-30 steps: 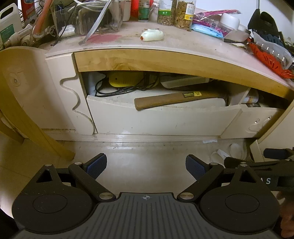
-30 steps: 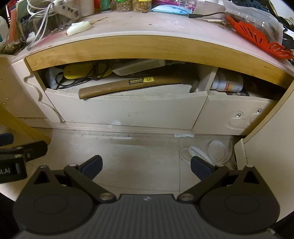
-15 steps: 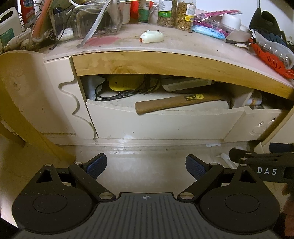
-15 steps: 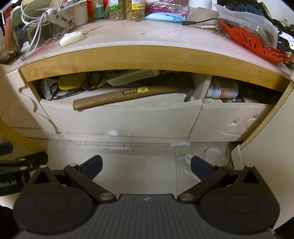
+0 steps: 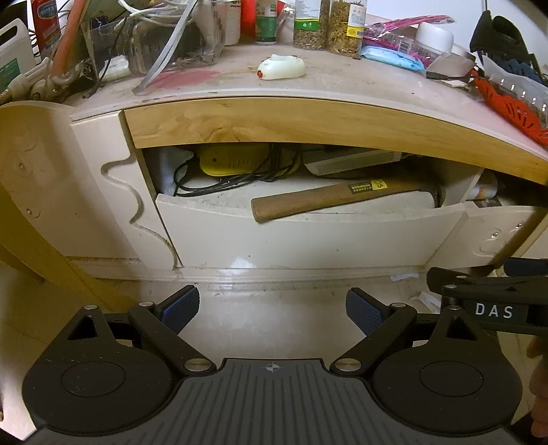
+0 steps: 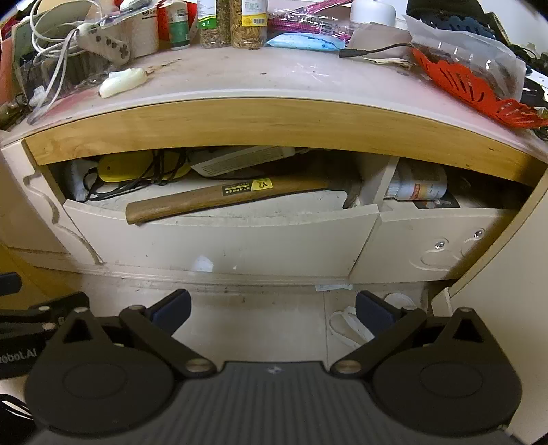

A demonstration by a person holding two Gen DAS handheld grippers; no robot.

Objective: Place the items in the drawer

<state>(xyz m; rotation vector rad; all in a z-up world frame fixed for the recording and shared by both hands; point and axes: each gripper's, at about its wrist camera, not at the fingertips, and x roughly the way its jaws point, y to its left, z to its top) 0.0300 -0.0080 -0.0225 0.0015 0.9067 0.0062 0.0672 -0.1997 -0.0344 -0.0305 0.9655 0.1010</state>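
Observation:
An open cream drawer (image 5: pixel 308 239) (image 6: pixel 222 239) sits under a wooden desk edge. Inside lie a wooden-handled hammer (image 5: pixel 328 198) (image 6: pixel 212 200), a yellow device (image 5: pixel 233 161) (image 6: pixel 126 167) with black cables, and a white flat box (image 5: pixel 352 162) (image 6: pixel 239 159). A white plastic item with a red tip (image 5: pixel 282 67) (image 6: pixel 121 82) lies on the desktop. My left gripper (image 5: pixel 272 308) is open and empty, low in front of the drawer. My right gripper (image 6: pixel 272 308) is open and empty, also low in front of it; its side shows in the left wrist view (image 5: pixel 493 301).
The desktop holds jars (image 5: pixel 322 24) (image 6: pixel 233 20), a power strip with cables (image 6: pixel 102 42), an orange plastic strainer (image 5: pixel 507 106) (image 6: pixel 472 89) and bags. A second compartment to the right holds a white bottle (image 6: pixel 418 183). A wooden leg (image 5: pixel 30 246) slants at the left.
Both grippers have moved up and closer to the drawer; the desktop shows more fully. Both stay open and empty.

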